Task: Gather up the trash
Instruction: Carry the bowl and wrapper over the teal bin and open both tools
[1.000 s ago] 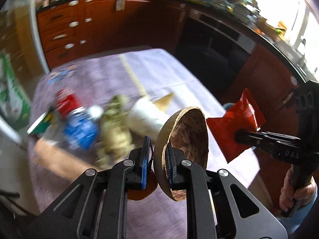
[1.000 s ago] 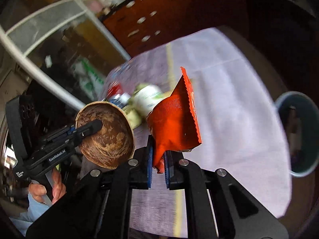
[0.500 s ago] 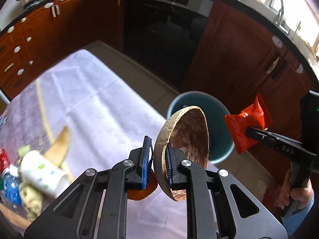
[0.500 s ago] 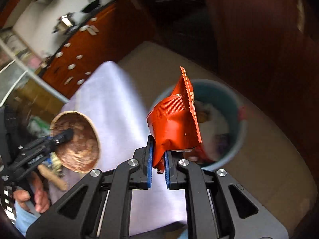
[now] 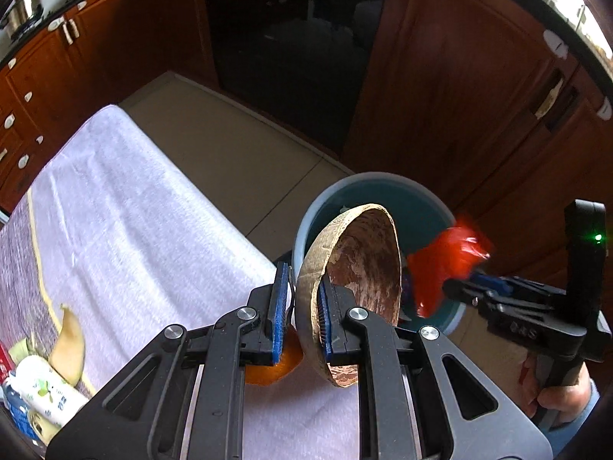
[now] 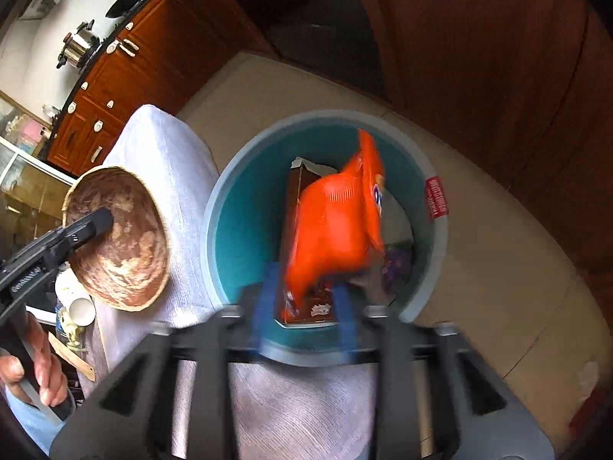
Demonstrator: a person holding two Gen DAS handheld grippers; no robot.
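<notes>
White-clothed table (image 5: 126, 207) bearing banana peel (image 5: 71, 341), paper cup (image 5: 46, 393); bin (image 6: 218, 207) on floor (image 5: 230, 153)

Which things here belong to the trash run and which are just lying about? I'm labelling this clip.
In the job:
- coconut shell, clamped in the left gripper
- red wrapper, loose between the just-opened right gripper pads
- teal bin
- banana peel and white cup, waiting on the cloth

Lying about:
- steel pot
- black pan

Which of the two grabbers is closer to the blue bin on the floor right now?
The right. The right gripper hangs directly over the bin; its jaws have just been opening, with the orange wrapper between them. The left gripper, clamped on the coconut shell, is beside it, over the table edge.
</notes>
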